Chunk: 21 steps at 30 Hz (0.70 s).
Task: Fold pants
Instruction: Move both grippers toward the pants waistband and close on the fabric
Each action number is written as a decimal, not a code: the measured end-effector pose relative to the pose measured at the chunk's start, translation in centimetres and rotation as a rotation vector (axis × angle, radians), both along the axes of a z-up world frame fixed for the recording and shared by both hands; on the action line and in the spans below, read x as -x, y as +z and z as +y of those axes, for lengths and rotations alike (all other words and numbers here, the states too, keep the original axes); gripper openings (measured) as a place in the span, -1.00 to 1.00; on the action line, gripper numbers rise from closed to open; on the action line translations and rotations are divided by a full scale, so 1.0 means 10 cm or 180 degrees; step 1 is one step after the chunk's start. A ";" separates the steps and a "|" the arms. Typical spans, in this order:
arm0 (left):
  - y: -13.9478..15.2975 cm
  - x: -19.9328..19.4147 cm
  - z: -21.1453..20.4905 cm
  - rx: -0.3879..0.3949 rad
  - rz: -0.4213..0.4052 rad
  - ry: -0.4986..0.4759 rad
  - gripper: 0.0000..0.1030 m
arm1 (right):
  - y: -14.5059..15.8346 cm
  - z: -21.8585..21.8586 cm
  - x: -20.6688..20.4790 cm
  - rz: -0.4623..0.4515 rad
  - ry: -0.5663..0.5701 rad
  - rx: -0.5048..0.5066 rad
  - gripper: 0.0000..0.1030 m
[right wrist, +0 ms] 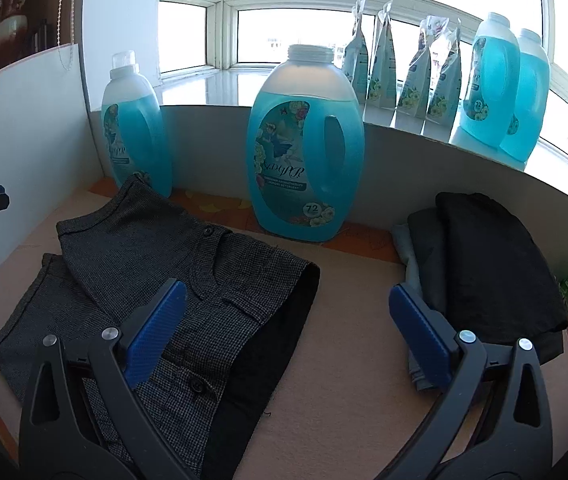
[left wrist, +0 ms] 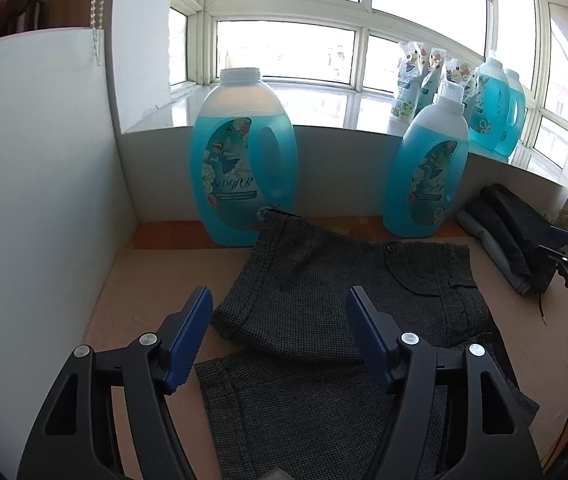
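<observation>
Grey tweed pants [left wrist: 344, 280] lie folded on the tan table mat [left wrist: 156, 280], one layer over another; they also show in the right wrist view [right wrist: 172, 264] with the waistband and its buttons toward me. My left gripper [left wrist: 280, 340] is open and empty, hovering just above the pants' near left part. My right gripper [right wrist: 284, 328] is open and empty, above the mat [right wrist: 344, 340] at the pants' right edge. The right gripper also shows at the right edge of the left wrist view [left wrist: 564, 256].
Two blue detergent bottles [left wrist: 244, 160] [left wrist: 428, 168] stand behind the pants against the low white wall. A stack of folded dark clothes [right wrist: 492, 264] lies at the right. More bottles and pouches [right wrist: 424, 76] stand on the windowsill. A white panel [left wrist: 36, 200] bounds the left.
</observation>
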<state>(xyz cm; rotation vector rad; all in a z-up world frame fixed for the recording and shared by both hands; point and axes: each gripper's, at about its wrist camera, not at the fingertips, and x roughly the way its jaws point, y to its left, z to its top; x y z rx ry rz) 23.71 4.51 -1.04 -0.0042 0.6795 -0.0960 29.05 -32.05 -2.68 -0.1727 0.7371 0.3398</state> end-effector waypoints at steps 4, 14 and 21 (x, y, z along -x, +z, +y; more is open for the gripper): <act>-0.07 -0.30 -0.10 -0.0065 0.0104 -0.0076 0.32 | -0.13 0.29 -0.39 0.0177 0.0291 0.0022 0.96; -0.40 -0.98 -0.30 -0.0020 0.0451 -0.0197 0.32 | -0.92 0.78 -1.18 0.0555 0.0677 0.0564 0.83; -0.80 -1.34 -0.28 0.0145 0.0719 -0.0161 0.32 | -1.27 0.71 -1.57 0.0885 0.0766 0.0405 0.83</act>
